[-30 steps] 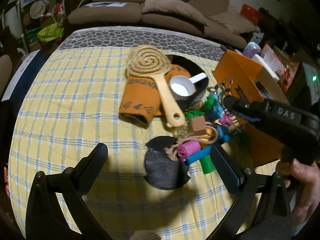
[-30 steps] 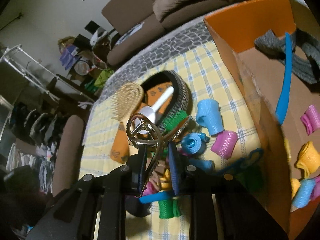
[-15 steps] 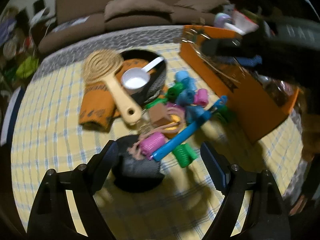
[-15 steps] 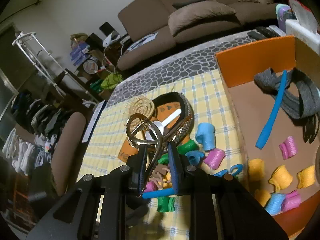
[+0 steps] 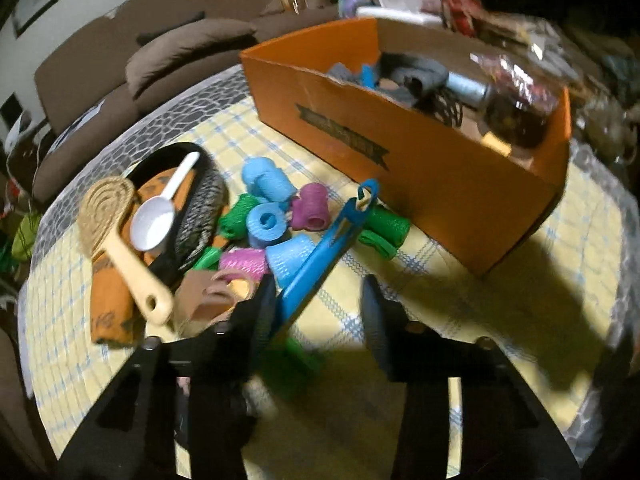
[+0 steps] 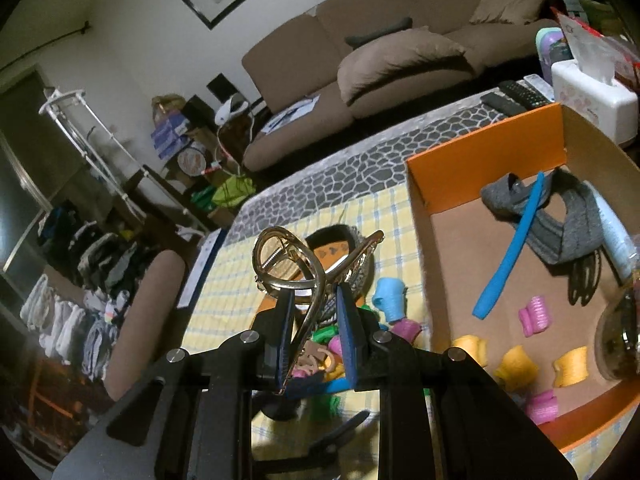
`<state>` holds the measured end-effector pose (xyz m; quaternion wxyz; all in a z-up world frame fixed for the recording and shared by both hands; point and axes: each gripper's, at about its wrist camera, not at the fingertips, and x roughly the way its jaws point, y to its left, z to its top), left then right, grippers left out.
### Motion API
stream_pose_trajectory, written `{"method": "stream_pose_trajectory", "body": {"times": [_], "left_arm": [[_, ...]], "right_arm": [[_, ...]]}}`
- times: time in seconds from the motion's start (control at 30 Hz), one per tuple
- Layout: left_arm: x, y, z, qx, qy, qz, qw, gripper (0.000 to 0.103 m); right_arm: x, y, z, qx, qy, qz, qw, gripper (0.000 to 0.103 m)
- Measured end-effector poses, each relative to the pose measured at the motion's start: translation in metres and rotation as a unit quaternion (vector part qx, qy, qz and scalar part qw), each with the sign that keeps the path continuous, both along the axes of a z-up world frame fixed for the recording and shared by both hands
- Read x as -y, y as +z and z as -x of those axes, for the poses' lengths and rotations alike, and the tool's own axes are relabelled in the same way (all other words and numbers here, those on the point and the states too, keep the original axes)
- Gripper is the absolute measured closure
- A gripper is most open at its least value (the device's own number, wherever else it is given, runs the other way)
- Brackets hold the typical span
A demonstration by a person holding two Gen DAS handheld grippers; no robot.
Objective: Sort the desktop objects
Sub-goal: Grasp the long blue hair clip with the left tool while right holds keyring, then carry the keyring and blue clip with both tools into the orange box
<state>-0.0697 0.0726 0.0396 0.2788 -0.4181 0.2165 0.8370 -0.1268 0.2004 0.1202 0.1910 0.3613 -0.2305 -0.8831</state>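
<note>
My right gripper (image 6: 316, 300) is shut on a gold metal hair claw (image 6: 292, 264), held high above the table to the left of the orange cardboard box (image 6: 480, 148). The box holds grey cloth, a blue strip (image 6: 508, 256) and several hair rollers. My left gripper (image 5: 320, 300) is open, low over the yellow checked cloth (image 5: 400, 280). A blue strip (image 5: 324, 256) lies against its left finger (image 5: 262, 308). Coloured hair rollers (image 5: 268, 220) lie in a pile just ahead, with the orange box (image 5: 400, 148) behind them.
A tan hairbrush (image 5: 116, 232), a white scoop (image 5: 160, 216), a black headband (image 5: 200, 208) and an orange cloth (image 5: 108, 308) lie left of the rollers. A brown sofa (image 6: 400, 60) stands beyond the table. A tissue box (image 6: 592, 96) and remotes sit behind the orange box.
The left gripper has swung right and moved in close to the roller pile and blue strip. The right gripper has risen with the gold claw and moved toward the box.
</note>
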Motion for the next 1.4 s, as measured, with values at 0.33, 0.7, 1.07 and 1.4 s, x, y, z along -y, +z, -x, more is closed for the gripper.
{"method": "stream_pose_trajectory", "body": {"times": [0.33, 0.7, 1.07, 1.4], "left_arm": [[-0.002, -0.02, 0.016, 0.02, 0.002, 0.013, 0.9997, 0.083], [-0.004, -0.025, 0.005, 0.026, -0.027, 0.03, 0.9989, 0.067], [0.0, -0.02, 0.01, 0.078, -0.007, -0.023, 0.9967, 0.098], [0.016, -0.003, 0.02, 0.107, 0.029, -0.082, 0.9904, 0.098]], "right_arm": [[-0.03, 0.003, -0.001, -0.002, -0.014, 0.011, 1.0, 0.083], [-0.052, 0.005, -0.007, -0.002, -0.029, 0.013, 0.999, 0.083], [-0.065, 0.002, 0.003, 0.003, -0.049, -0.003, 0.999, 0.083], [-0.093, -0.028, 0.031, 0.067, -0.091, -0.107, 0.988, 0.083]]}}
